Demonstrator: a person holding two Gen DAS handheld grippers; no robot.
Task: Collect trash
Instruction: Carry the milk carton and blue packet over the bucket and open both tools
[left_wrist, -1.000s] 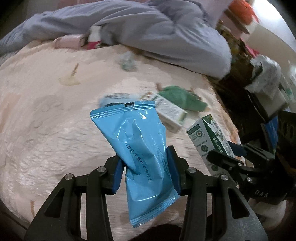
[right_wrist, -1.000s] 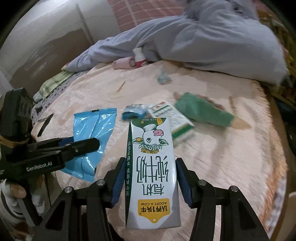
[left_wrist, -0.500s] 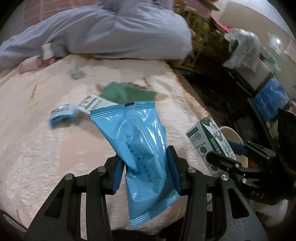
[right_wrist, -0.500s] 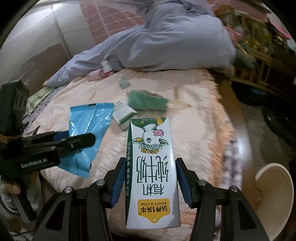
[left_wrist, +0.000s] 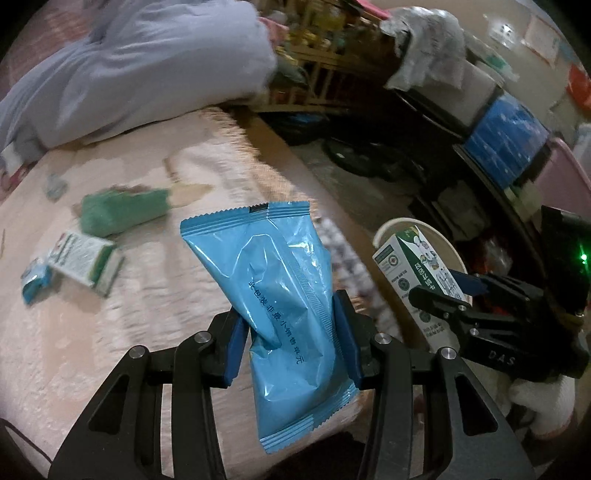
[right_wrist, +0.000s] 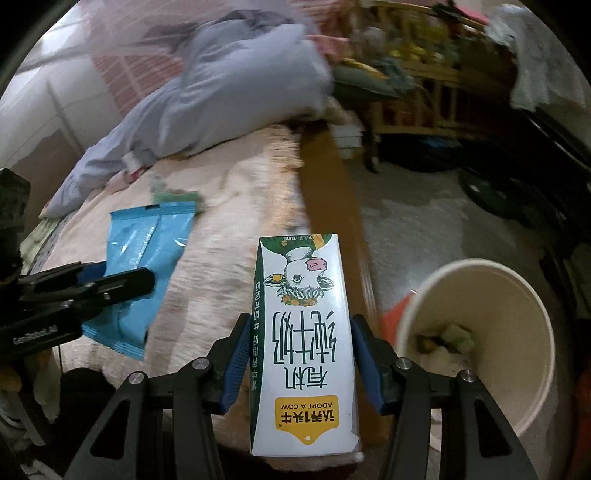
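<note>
My left gripper (left_wrist: 291, 325) is shut on a blue plastic wrapper (left_wrist: 273, 273) and holds it above the bed's right edge. My right gripper (right_wrist: 301, 354) is shut on a white and green milk carton (right_wrist: 301, 332), held upright near the edge. The carton (left_wrist: 417, 273) also shows in the left wrist view, in front of a cream waste bin (left_wrist: 439, 240). The bin (right_wrist: 491, 295) stands on the floor at the right, with some scraps inside. The wrapper also shows at the left of the right wrist view (right_wrist: 144, 254).
A green wrapper (left_wrist: 122, 210), a small green and white box (left_wrist: 85, 262) and a small blue packet (left_wrist: 35, 282) lie on the pink bedspread (left_wrist: 110, 332). A grey duvet (left_wrist: 140, 66) lies at the back. Cluttered shelves (left_wrist: 480, 92) and floor (right_wrist: 413, 218) are to the right.
Both grippers have swung right with their loads, from over the bed toward its right edge. The waste bin has come into view beside the carton.
</note>
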